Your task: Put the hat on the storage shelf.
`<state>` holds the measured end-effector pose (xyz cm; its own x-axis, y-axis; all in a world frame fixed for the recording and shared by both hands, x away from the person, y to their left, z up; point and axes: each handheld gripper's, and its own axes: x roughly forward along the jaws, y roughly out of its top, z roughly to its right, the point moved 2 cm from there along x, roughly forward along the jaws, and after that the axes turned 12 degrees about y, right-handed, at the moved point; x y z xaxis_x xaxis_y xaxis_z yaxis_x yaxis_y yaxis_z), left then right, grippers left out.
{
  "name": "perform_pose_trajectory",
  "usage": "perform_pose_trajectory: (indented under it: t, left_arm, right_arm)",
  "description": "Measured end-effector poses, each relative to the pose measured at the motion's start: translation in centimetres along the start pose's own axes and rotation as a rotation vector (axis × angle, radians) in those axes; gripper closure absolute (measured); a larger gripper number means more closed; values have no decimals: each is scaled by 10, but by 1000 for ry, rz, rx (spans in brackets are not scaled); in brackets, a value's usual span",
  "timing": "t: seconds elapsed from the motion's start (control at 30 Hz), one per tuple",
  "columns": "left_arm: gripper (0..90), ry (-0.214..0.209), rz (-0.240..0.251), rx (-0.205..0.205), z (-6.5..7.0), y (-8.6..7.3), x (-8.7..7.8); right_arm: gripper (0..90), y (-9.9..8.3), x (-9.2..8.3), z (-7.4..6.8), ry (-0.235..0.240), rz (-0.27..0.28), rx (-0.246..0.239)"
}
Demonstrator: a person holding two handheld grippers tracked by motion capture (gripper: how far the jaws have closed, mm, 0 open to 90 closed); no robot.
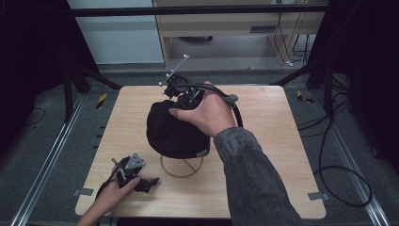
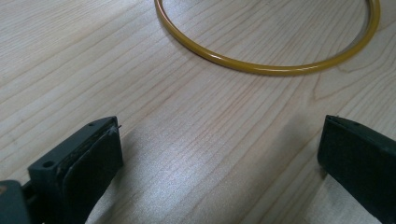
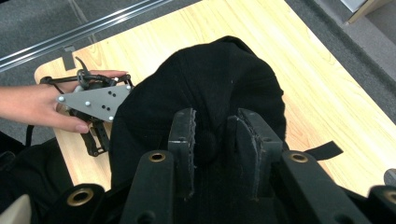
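- Resting low on the pale wooden tabletop (image 1: 263, 155) near its front left corner, the left gripper (image 1: 141, 181) lies in the person's left hand (image 1: 107, 197), its grey three-cornered plate on top; in the left gripper view its jaws stand wide apart, released, with bare wood between them.
- Just beyond those jaws lies a thin yellow ring (image 2: 261, 65), flat on the wood; in the high view it (image 1: 181, 170) sits at the front edge of the cap.
- A black fabric cap (image 1: 174, 129) sits raised over that ring at the middle of the table; its long axis runs roughly from the far edge toward the near one, and which end is the front I cannot tell.
- The right gripper (image 3: 215, 135), held in the person's right hand (image 1: 207, 113) with a grey denim sleeve (image 1: 254, 179) behind, comes down on the cap's far top; its jaws are pinched close on the cap's crown around the small top button.
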<state>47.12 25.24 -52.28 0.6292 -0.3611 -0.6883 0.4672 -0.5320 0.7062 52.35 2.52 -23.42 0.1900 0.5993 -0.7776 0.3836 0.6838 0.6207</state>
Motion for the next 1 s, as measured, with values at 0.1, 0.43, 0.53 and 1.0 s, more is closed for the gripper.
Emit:
perform_pose_trajectory:
  t: [0.1,0.43,0.53,1.0]
  left_arm:
    - [0,0,0,0,0,0,0]
    - [0,0,0,-1,0,0,0]
    - [0,0,0,0,0,0,0]
    - [0,1,3,-2,0,0,0]
  right_arm:
    - [674,0,-3,-1,3,12,-1]
    - [615,-4,-7,-2,-7,49,7]
    - [591,-6,-6,-2,-9,58,6]
    - [455,-13,-5,-1,-17,97,34]
